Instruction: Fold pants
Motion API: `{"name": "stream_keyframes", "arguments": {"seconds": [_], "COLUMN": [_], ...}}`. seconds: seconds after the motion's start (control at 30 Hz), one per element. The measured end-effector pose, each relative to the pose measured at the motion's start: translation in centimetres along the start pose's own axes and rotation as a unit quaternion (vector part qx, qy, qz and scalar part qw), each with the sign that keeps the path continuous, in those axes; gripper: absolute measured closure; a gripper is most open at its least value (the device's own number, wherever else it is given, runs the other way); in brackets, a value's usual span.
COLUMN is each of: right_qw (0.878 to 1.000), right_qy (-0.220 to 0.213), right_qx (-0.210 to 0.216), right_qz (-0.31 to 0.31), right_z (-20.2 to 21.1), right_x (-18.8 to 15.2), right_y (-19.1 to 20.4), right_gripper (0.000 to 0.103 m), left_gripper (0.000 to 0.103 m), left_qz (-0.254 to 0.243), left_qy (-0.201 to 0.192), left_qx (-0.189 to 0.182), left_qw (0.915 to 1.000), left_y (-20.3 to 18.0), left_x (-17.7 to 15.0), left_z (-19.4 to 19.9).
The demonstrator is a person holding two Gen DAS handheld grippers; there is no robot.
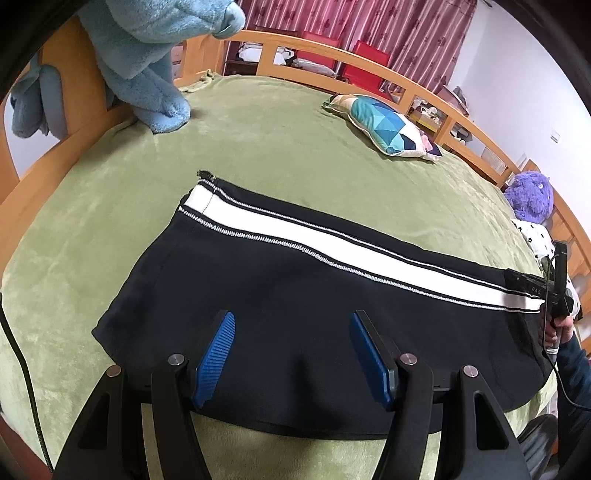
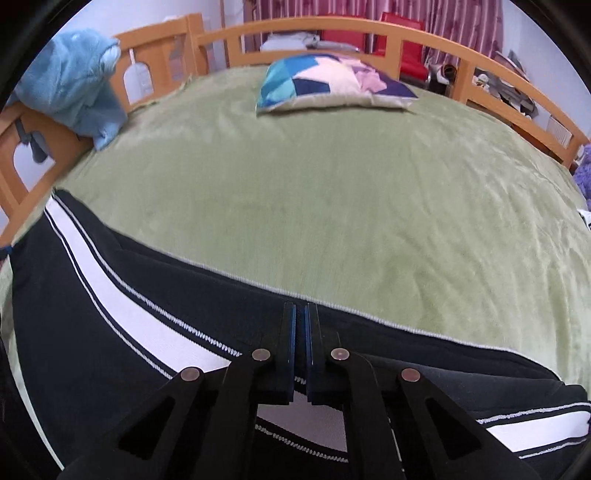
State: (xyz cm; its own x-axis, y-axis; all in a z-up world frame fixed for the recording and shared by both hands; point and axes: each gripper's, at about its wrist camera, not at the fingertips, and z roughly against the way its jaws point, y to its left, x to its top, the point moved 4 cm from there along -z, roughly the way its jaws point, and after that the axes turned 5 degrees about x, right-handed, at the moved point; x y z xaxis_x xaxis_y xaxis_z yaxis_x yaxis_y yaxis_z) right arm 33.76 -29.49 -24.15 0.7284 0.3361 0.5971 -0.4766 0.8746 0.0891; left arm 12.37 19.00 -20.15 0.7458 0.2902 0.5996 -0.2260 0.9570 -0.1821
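Note:
Black pants (image 1: 280, 325) with a white side stripe lie folded lengthwise on the green bed cover; they also show in the right wrist view (image 2: 110, 302). My left gripper (image 1: 291, 325) is open, its blue pads just above the near part of the pants, holding nothing. My right gripper (image 2: 300, 314) has its jaws nearly together over the pants' far edge; the narrow gap shows dark cloth, and I cannot tell whether cloth is pinched. The right gripper also appears at the far right of the left wrist view (image 1: 554, 291), at the pants' end.
Green bed cover (image 2: 332, 184) with a wooden rail (image 2: 332, 26) around it. A patchwork pillow (image 2: 332, 81) lies at the back. A blue plush (image 1: 147, 55) sits on the left rail, a purple plush (image 1: 528, 199) at the right. A black cable (image 1: 22, 369) runs at the left.

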Motion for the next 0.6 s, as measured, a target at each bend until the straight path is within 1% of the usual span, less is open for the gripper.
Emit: {"name": "stream_keyframes", "arguments": {"seconds": [0.1, 0.17, 0.23, 0.27, 0.3, 0.33, 0.37, 0.4, 0.43, 0.5, 0.57, 0.6], "right_qw": [1.0, 1.0, 0.999, 0.999, 0.999, 0.999, 0.999, 0.998, 0.998, 0.997, 0.995, 0.995], "right_qy": [-0.01, 0.006, 0.038, 0.046, 0.039, 0.028, 0.026, 0.02, 0.012, -0.001, -0.001, -0.003], "right_qx": [0.003, 0.002, -0.011, -0.015, -0.019, -0.019, -0.018, -0.017, -0.023, -0.046, -0.069, -0.078], "right_qz": [-0.005, -0.011, -0.005, -0.006, -0.01, -0.022, -0.033, -0.05, -0.059, -0.065, -0.065, -0.067], "right_z": [-0.3, -1.7, -4.3, -5.2, -5.4, -5.1, -4.9, -4.2, -3.5, -2.0, -0.5, 0.1], "right_x": [1.0, 1.2, 0.6, 0.2, 0.1, 0.3, 0.4, 0.6, 0.5, 0.3, -0.3, -0.6], "right_y": [-0.5, -0.9, -1.0, -1.0, -1.1, -1.2, -1.4, -1.5, -1.6, -1.5, -0.8, -0.5], "right_gripper": [0.099, 0.099, 0.097, 0.095, 0.093, 0.092, 0.089, 0.082, 0.079, 0.072, 0.067, 0.066], "left_gripper": [0.04, 0.04, 0.04, 0.04, 0.04, 0.04, 0.04, 0.04, 0.04, 0.04, 0.04, 0.04], "left_qz": [0.001, 0.003, 0.006, 0.007, 0.008, 0.007, 0.005, 0.003, -0.001, -0.006, -0.01, -0.007], "left_qy": [0.004, 0.005, 0.005, 0.004, 0.004, 0.006, 0.006, 0.005, 0.005, 0.005, 0.007, 0.009], "left_qx": [0.006, 0.01, 0.011, 0.013, 0.017, 0.022, 0.025, 0.029, 0.035, 0.051, 0.073, 0.08], "left_qw": [1.0, 0.9999, 0.9999, 0.9999, 0.9998, 0.9997, 0.9997, 0.9996, 0.9994, 0.9986, 0.9972, 0.9967], "left_y": [0.2, 0.4, 0.5, 0.7, 0.8, 1.0, 1.0, 1.2, 1.4, 1.8, 2.5, 3.1], "left_x": [0.1, 0.2, 0.4, 0.5, 0.6, 0.8, 0.9, 1.1, 1.4, 1.9, 2.6, 2.8], "left_z": [-0.3, -0.6, -0.8, -0.8, -0.9, -1.0, -1.0, -1.0, -1.1, -1.4, -1.9, -2.1]}}
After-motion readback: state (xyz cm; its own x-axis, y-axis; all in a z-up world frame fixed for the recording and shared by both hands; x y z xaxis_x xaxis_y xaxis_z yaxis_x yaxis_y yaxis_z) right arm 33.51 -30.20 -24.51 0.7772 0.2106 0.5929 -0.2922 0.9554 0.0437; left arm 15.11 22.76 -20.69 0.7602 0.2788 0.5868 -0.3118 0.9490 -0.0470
